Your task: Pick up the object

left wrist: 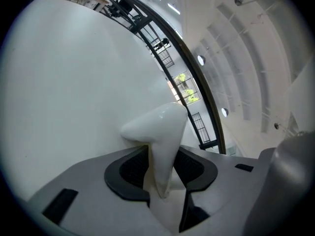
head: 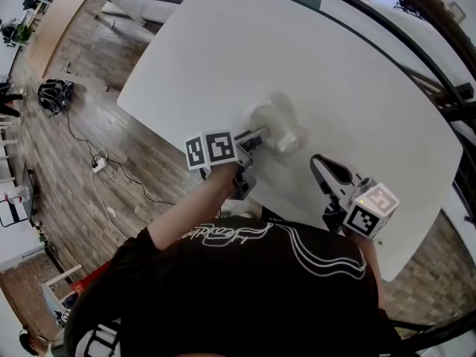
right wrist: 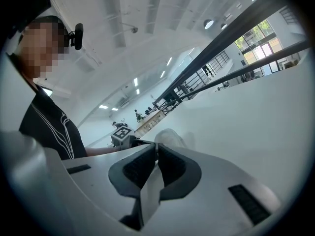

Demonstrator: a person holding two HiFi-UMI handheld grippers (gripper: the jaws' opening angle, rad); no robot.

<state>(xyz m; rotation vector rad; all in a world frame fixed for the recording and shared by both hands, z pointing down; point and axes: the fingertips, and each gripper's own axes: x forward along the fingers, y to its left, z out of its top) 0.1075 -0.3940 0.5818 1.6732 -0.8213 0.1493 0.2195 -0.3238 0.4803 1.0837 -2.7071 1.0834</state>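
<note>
Glossy white object [left wrist: 158, 127]; white table [head: 223, 58]; grey left gripper [left wrist: 162, 161], black pads [left wrist: 129, 168], black-and-white square markers [head: 212, 149]

Glossy smooth obj [left wrist: 162, 132], matt tbl [head: 223, 50]

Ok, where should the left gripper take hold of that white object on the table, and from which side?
Take the white object by its narrow tapering part, not the broad rounded end. Come in low from the person's side, as the left gripper sits: that thin section fits between the fingers, which look pressed on it.
</note>
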